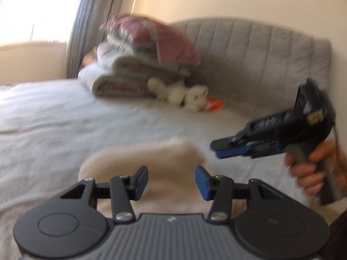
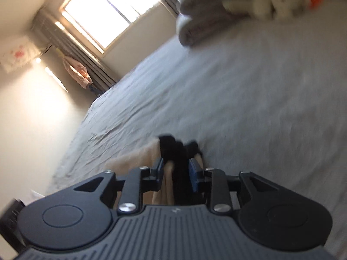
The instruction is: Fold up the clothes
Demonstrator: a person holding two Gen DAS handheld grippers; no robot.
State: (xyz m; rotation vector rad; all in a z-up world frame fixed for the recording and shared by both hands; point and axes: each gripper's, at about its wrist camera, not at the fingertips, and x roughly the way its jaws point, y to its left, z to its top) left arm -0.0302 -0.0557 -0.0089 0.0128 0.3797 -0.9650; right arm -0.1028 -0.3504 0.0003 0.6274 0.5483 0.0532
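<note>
Beige garment (image 1: 147,158) on bed (image 1: 65,117): soft, light, limp, best pinched at an edge; left gripper (image 1: 171,178) jaws released, right gripper (image 2: 175,169) jaws nearly together, empty.

My bed (image 1: 65,112) has a pale sheet and a grey padded headboard (image 1: 260,60). Folded blankets (image 1: 138,65) are stacked against it, a white plush toy (image 1: 180,93) beside them. A bright window (image 2: 104,15) has grey curtains (image 2: 71,43).

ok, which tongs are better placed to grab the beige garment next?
Probably left. The left tongs are open and aimed straight over the folded beige garment. The right tongs hover off its edge above the bed sheet, pointing sideways.
</note>
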